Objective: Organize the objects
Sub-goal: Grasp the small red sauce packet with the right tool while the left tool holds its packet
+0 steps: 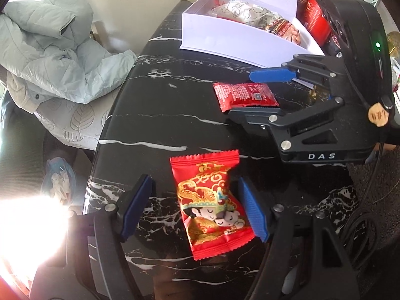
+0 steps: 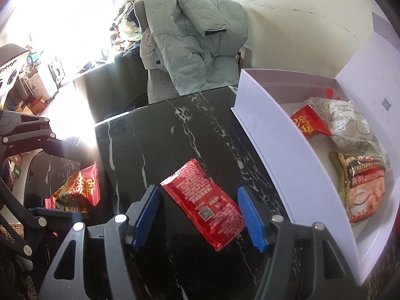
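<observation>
Strong daylight floods in from my left. In the left wrist view it burns out the lower left corner beside my left tool [image 1: 193, 210] into pure white, and a haze spreads from there over the glossy black surface [image 1: 160, 105]. In the right wrist view the same glare whites out the upper left, well beyond my right tool [image 2: 198, 215], washing over the clutter there so that I cannot make it out. The surface mirrors faint reflections close to my tool. The white box [image 2: 275, 155] is bright and evenly lit. Both pictures are sharp in the middle, and the fisheye bends straight edges and darkens the corners.
</observation>
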